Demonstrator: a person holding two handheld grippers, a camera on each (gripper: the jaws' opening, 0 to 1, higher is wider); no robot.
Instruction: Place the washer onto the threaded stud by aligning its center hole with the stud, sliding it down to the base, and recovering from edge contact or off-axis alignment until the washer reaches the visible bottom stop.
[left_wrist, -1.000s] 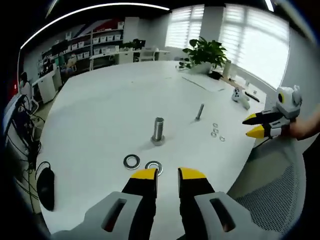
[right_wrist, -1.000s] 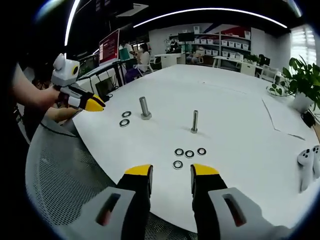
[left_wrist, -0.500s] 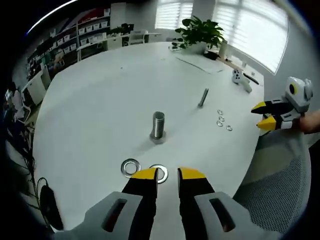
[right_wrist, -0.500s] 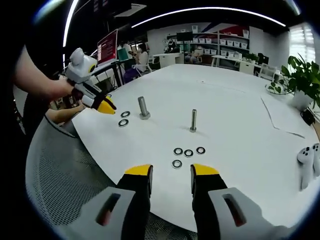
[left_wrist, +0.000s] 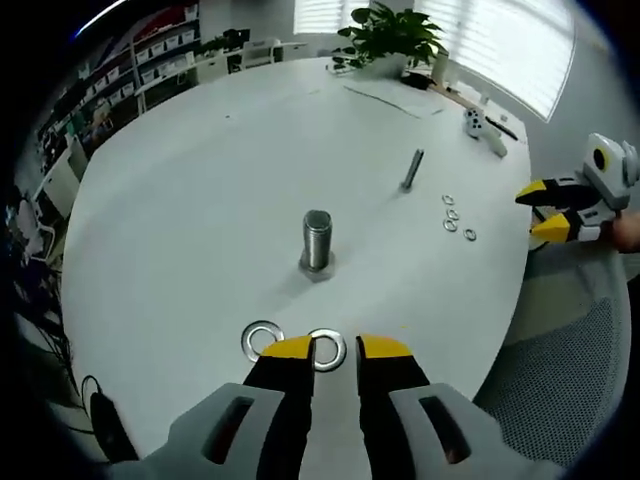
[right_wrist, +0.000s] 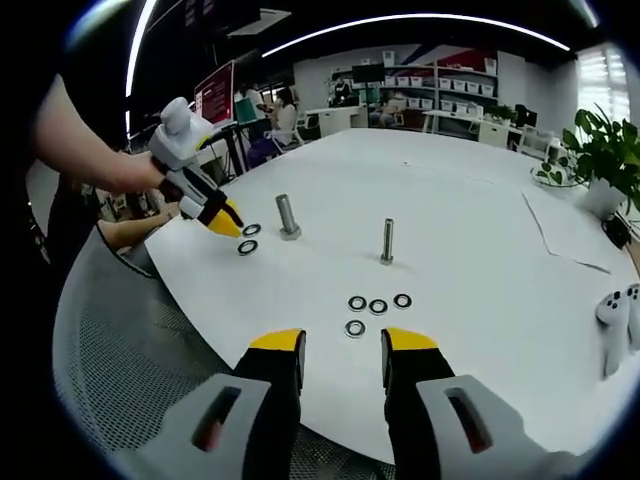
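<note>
An open-plan office or lab. Shelves of labelled storage bins (right_wrist: 455, 68) line the far wall, with desks and monitors (right_wrist: 218, 95) nearby. A potted plant (left_wrist: 388, 30) sits by blinded windows (left_wrist: 510, 40).

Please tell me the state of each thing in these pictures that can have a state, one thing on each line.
Left yellow-tipped gripper: open, empty, over a washer.
Right yellow-tipped gripper: open, empty.
Thick grey threaded stud: upright, no washer on it.
Thin grey bolt: upright, bare.
Two large silver washers: flat on the table.
Four small silver washers: flat, loose.
</note>
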